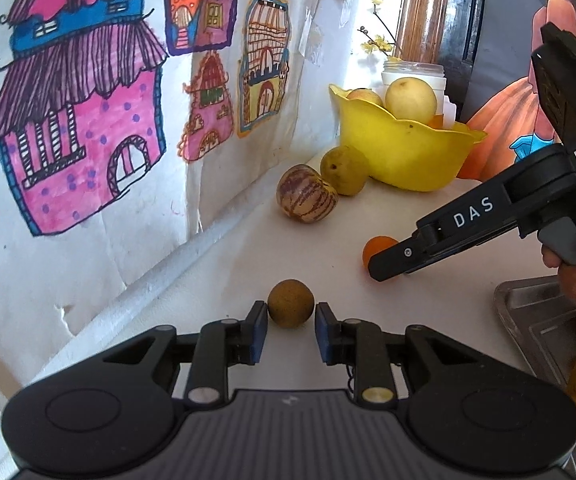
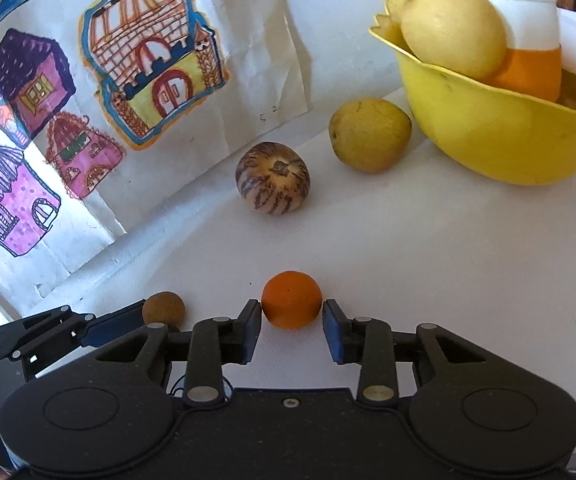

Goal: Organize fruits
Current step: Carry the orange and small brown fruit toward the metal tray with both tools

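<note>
A small brown round fruit [image 1: 290, 303] lies on the white counter between the tips of my left gripper [image 1: 291, 316], which is open around it. A small orange fruit [image 2: 291, 299] lies between the tips of my right gripper [image 2: 291, 314], also open, its pads close to the fruit's sides. In the left wrist view the right gripper [image 1: 381, 270] half hides the orange [image 1: 377, 246]. A striped purple-tan fruit [image 2: 272, 177] and a yellow-green fruit [image 2: 369, 134] lie further back. A yellow bowl [image 2: 487, 136] holds a pale yellow fruit [image 2: 453, 28] and others.
Children's house drawings [image 1: 80, 120] hang on the wall along the counter's left. A white jar [image 1: 413, 74] stands behind the bowl. A metal tray [image 1: 535, 320] lies at the right edge in the left wrist view.
</note>
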